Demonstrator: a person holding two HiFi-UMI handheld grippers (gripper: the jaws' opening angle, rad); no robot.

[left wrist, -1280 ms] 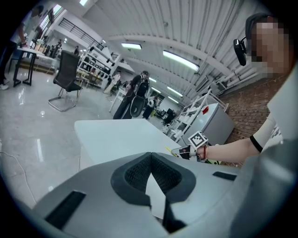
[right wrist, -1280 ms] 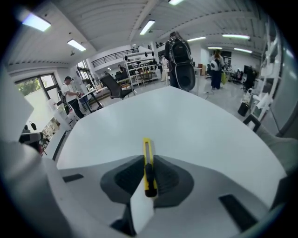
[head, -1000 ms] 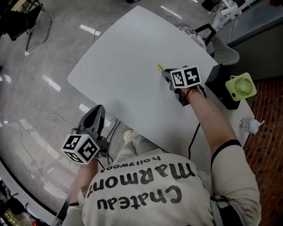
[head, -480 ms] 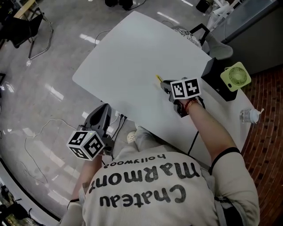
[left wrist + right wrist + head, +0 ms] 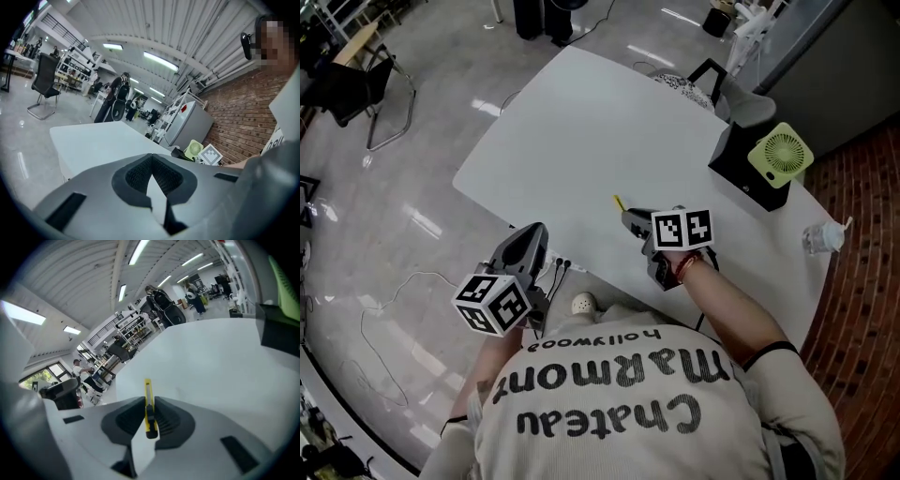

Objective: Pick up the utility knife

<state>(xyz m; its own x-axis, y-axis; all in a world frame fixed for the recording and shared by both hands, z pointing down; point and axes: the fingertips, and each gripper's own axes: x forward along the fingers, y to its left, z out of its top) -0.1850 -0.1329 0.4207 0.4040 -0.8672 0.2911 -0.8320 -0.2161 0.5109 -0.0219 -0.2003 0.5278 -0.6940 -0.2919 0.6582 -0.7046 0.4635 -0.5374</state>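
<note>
Off the counter's (image 5: 581,122) near edge, the left hand-held gripper (image 5: 535,237) hangs pressed together, empty. Just over that edge, the right hand-held gripper (image 5: 631,219) pinches the yellow utility knife (image 5: 149,409). It looks to be clear of the counter, so the pickup seems done.

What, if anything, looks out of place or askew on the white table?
Nothing stands out: the green fan stands upright by the black box at the edge of the white table, and the yellow utility knife is clamped straight in the right gripper.
</note>
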